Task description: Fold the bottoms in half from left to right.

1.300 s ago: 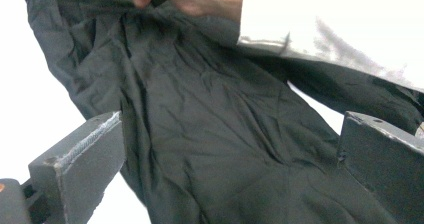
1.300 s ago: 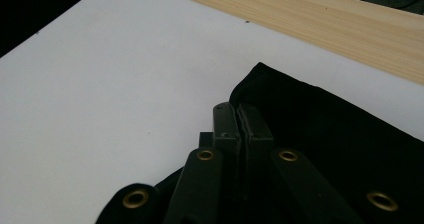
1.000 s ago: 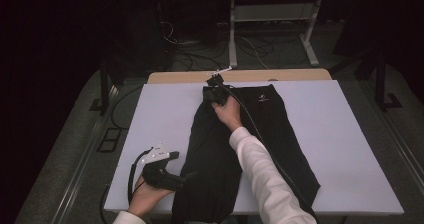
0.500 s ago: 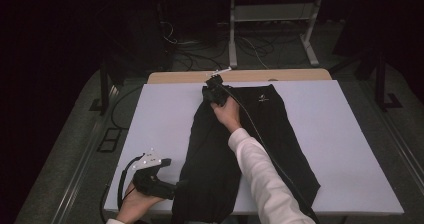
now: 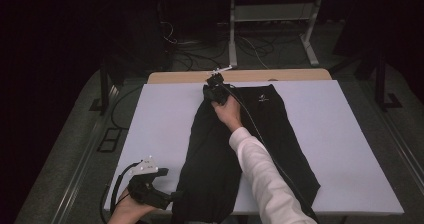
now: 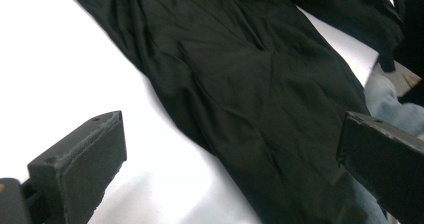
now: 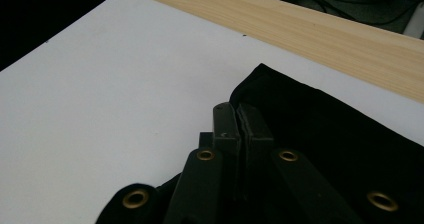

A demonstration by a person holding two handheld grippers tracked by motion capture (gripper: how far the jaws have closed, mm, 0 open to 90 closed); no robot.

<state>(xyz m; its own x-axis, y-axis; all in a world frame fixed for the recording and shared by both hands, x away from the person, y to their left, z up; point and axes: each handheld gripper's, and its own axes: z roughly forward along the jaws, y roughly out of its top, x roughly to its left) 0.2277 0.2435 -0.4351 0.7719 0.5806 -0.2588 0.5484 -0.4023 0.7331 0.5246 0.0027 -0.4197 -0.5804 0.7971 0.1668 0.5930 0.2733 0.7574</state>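
Observation:
A pair of black trousers (image 5: 210,149) lies lengthwise down the middle of the white table cover (image 5: 340,134), waistband at the far end. My right gripper (image 5: 214,86) rests at the far left corner of that waistband. In the right gripper view its jaws (image 7: 237,109) are pressed together at the edge of the black cloth (image 7: 325,119), shut on it. My left gripper (image 5: 167,196) sits at the near table edge, just left of the trouser leg. In the left gripper view it is open (image 6: 230,159), the jaws wide apart with the leg cloth (image 6: 240,84) spread between and beyond them, untouched.
A strip of bare wooden tabletop (image 5: 280,75) runs along the far edge past the white cover. Cables (image 5: 260,49) and a white metal frame (image 5: 310,39) lie on the floor beyond. The right sleeve (image 5: 260,169) crosses the trousers. White cover lies bare on both sides.
My left gripper has slid toward the near table edge and sits lower beside the trouser leg. The right gripper and the trousers have kept still.

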